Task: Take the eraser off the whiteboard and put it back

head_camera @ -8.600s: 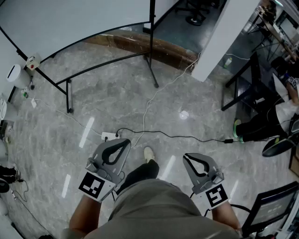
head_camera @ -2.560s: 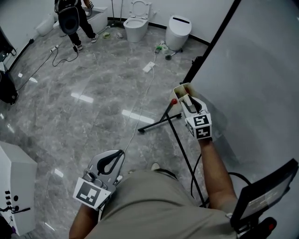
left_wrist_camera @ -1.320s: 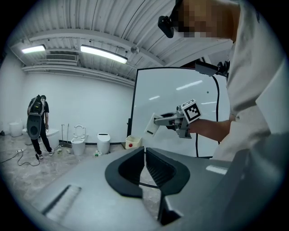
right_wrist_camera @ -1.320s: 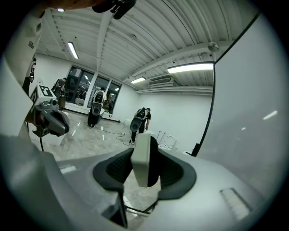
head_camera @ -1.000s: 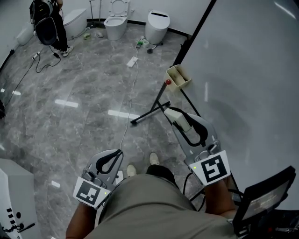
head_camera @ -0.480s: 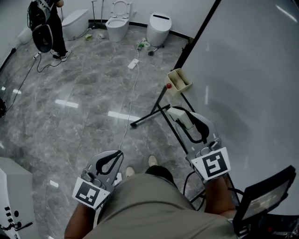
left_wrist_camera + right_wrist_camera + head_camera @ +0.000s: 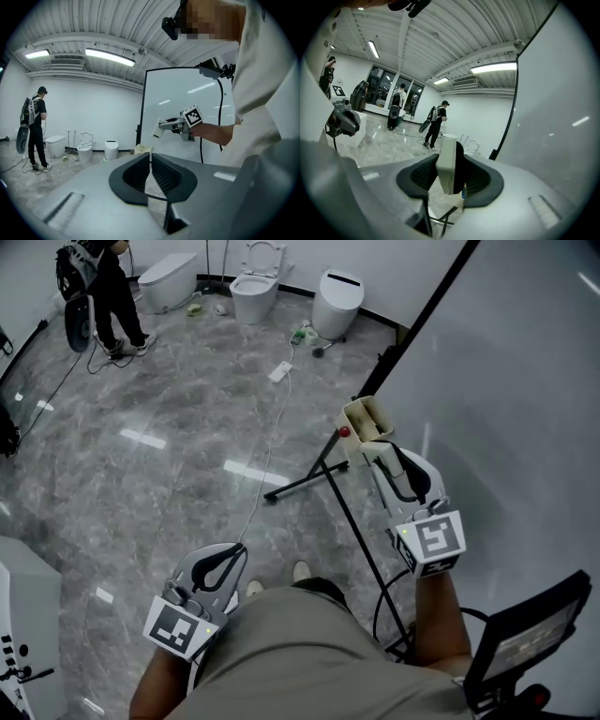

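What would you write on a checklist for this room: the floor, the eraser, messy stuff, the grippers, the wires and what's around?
Surface: grey marble floor, shiny; whiteboard white, no writing seen.
Job's things: eraser off the board, in the right gripper; beige tray on the whiteboard's stand.
Clutter: power strip on the floor.
Grippers: right gripper shut on the eraser; left gripper shut, nothing in it.
Cables: white cable across the floor; black cable looping beside the right arm.
Surroundings: toilets by the far wall; a person standing near them.
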Demonstrator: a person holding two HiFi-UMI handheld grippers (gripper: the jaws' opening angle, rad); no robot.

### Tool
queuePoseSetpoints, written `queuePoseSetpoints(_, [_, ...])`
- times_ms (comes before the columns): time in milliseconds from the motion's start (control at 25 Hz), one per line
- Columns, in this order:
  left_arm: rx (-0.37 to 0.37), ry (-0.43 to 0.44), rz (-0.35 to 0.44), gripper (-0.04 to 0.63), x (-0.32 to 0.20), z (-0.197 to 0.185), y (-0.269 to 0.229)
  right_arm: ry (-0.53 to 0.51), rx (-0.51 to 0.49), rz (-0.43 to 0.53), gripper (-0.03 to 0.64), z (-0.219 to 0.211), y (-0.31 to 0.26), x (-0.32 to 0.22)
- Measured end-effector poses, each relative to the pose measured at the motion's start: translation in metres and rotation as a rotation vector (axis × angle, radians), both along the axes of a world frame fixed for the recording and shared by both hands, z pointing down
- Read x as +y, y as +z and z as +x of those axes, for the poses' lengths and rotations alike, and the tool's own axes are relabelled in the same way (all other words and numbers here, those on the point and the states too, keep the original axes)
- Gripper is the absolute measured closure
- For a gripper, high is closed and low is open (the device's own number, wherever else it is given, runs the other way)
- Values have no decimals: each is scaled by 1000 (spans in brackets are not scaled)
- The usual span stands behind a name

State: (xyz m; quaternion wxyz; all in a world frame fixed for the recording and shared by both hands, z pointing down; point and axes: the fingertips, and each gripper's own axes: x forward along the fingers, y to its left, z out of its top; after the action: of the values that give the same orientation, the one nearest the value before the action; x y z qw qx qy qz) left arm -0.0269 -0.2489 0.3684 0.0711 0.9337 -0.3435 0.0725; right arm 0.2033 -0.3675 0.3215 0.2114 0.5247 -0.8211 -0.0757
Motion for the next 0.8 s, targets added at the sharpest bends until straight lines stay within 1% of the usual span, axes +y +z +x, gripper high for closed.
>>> queuePoseSetpoints(120, [-3,-23,-6,574,-12,10,-2,8,0,-33,462,15,8,-26])
queuePoseSetpoints(240, [-3,-45,-12,574,-23,19,-4,2,-1,-38,460,30,23,-54])
queuePoseSetpoints(400, [-8,-75,-23,575,-32,25,-4,5,2,-75,460,40,47,-84])
queuePoseSetpoints(560, [-25,-97,-30,574,-39,35,-2,4,4,-121,462,51,77,-108])
queuePoseSetpoints(800, [-45,-129,-45,574,-49,44,1,-1,4,-155,462,59,119,-132])
